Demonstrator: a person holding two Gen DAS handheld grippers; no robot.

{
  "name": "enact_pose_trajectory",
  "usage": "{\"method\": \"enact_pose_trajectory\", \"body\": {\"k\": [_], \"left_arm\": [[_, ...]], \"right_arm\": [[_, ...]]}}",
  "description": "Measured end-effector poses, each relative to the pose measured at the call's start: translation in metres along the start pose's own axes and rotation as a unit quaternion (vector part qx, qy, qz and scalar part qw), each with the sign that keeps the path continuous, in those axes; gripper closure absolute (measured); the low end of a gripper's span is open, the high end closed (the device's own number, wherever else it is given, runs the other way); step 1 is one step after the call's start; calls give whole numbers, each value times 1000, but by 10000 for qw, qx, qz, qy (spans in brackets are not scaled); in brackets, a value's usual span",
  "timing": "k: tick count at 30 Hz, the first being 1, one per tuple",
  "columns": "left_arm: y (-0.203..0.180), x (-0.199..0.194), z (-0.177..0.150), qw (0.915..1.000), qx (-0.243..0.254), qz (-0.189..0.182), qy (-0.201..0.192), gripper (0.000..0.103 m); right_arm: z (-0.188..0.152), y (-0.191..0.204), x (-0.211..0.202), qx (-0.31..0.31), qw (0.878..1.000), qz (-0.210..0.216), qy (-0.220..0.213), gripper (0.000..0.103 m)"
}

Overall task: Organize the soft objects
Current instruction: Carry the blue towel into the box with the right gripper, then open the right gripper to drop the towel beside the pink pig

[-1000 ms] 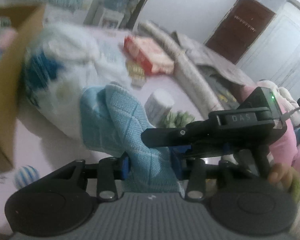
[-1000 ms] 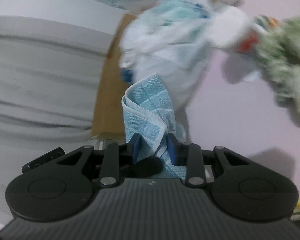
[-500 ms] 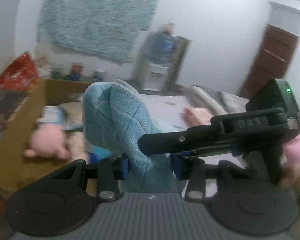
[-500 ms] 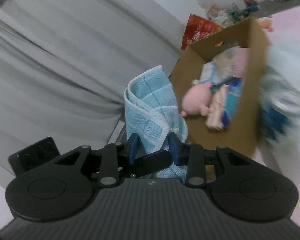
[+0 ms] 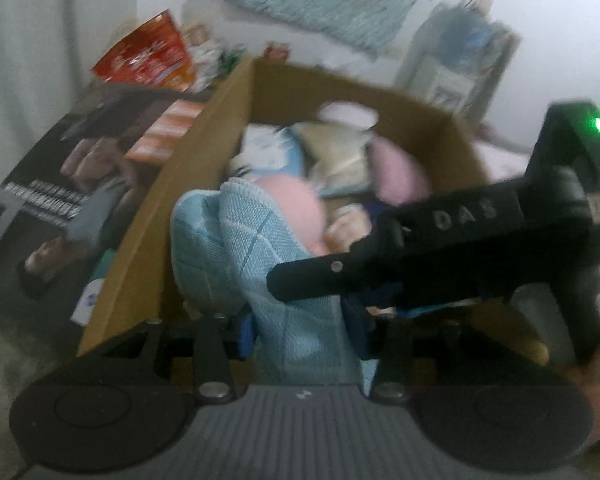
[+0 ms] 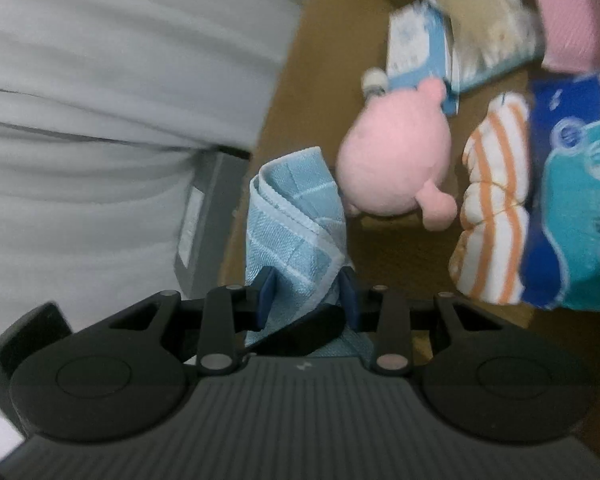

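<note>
Both jaw pairs we note clamped on blue towel (image 5: 260,264), left gripper (image 5: 304,332), right gripper (image 6: 306,300), towel above cardboard box (image 5: 188,208), pink plush (image 6: 396,160) inside box

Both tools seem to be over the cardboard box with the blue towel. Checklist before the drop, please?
1. Left tool shut on the blue towel: ok.
2. Right tool shut on the same towel: ok.
3. Cardboard box below both tools: ok.
4. Free floor beside the pink plush: ok.
5. Towel clear of the box wall: cannot tell.
</note>
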State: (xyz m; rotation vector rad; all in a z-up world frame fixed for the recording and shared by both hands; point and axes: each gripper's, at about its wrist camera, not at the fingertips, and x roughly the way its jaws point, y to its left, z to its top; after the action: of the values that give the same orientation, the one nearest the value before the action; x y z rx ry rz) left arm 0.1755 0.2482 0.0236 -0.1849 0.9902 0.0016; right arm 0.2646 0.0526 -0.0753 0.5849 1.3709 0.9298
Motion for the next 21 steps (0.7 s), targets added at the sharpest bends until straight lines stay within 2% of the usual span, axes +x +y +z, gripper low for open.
{"method": "enact_pose_trajectory", "body": {"k": [5,9,12,16,19,21], "left_arm": [[14,-1,-8,9995,-27,274,140,51],[19,-11,-15,9997,-111,230,2,47],[17,-20,-20,9998,-68,178,-80,47],[11,-26,-22,9998,82,171,-72,47],[11,-27,-23,9999,16,157,-52,47],[11,-29,-25,9998,-59,151,-72,47]], "right_arm": [[8,-5,31,43,9995,-111,289,68],[9,-17,48,209,9983,-261,488,69],[9,-23,64,353,9974,-170,598,70],[10,-18,83,228,9966,-318,727,70],[13,-13,85,194,9963,-366,750,70],[12,-11,78,183,9969,-374,669,66]]}}
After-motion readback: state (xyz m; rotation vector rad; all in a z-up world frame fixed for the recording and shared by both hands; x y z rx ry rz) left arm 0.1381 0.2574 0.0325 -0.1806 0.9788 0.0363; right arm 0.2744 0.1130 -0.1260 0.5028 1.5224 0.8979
